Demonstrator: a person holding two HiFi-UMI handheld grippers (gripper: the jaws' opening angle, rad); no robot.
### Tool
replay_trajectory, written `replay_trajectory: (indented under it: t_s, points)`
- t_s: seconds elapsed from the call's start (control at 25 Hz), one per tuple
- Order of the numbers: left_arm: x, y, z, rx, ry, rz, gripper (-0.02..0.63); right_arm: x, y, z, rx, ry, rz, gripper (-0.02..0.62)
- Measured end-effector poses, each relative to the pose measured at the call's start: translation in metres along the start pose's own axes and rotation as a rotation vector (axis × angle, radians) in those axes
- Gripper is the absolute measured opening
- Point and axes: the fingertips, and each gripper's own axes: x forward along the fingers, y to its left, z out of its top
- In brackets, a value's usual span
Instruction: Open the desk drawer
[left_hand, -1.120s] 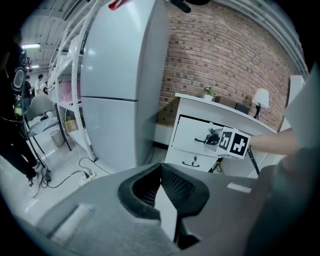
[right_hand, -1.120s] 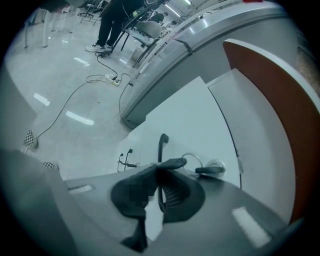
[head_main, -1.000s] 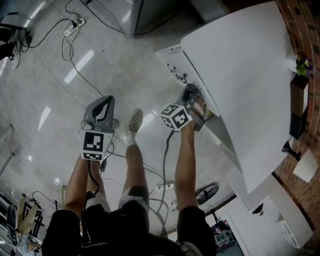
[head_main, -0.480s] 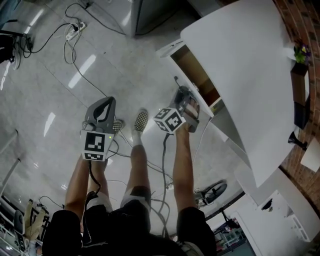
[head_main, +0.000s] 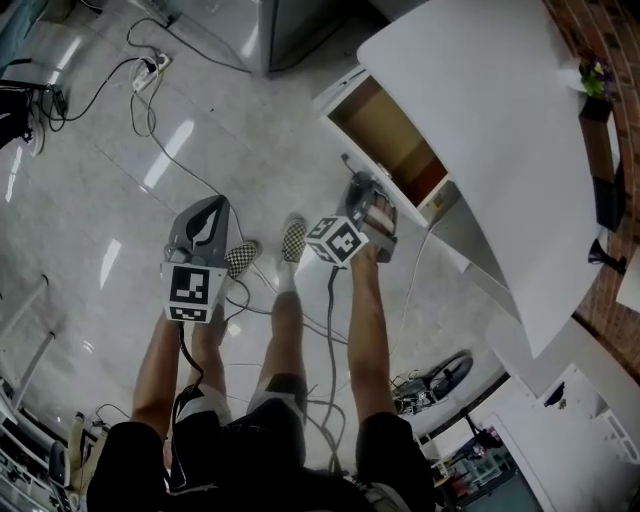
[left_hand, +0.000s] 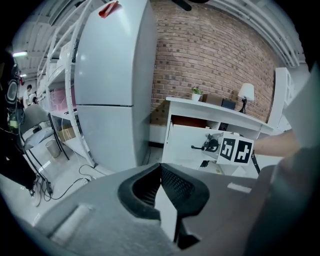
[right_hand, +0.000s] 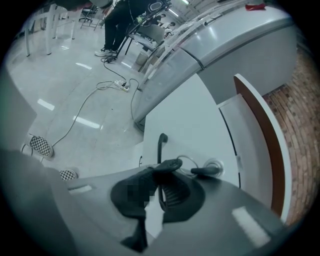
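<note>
The white desk (head_main: 480, 130) fills the head view's upper right. Its drawer (head_main: 385, 135) stands pulled out, brown inside showing. My right gripper (head_main: 362, 192) is shut on the drawer's black handle (right_hand: 161, 145), which rises from the white drawer front (right_hand: 185, 120) in the right gripper view; the jaws (right_hand: 159, 172) pinch its lower end. A key ring with keys (right_hand: 206, 169) hangs beside the handle. My left gripper (head_main: 205, 222) hangs over the floor at the left, shut and holding nothing (left_hand: 160, 167). In the left gripper view, the drawer front (left_hand: 187, 145) and the right gripper's marker cube (left_hand: 235, 150) lie ahead.
Cables (head_main: 150, 110) and a power strip (head_main: 150, 68) lie on the glossy floor. A tall grey cabinet (left_hand: 110, 85) stands left of the desk. My checkered shoes (head_main: 292, 238) are below the drawer. A small plant (head_main: 593, 75) sits on the desk by the brick wall.
The drawer has slid out of the desk, its brown inside now showing. My right gripper has drawn back toward me with the handle. The left gripper has barely shifted.
</note>
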Motion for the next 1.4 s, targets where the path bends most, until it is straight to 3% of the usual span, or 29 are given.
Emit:
replay_trajectory:
  t_s: [0.44,1.12,1.4]
  points:
    - [-0.011,0.007,-0.015,0.016,0.005,-0.037,0.011,-0.005,0.002,-0.001,-0.017,0.032,-0.014,0.018]
    - [-0.037,0.016,-0.032,0.048,-0.005,-0.076,0.011,-0.050,0.088,0.004,-0.021,0.043,0.060,0.017]
    - [-0.042,0.019,-0.039,0.055,-0.003,-0.091,0.011,-0.057,0.111,0.017,-0.012,0.048,0.047,0.015]
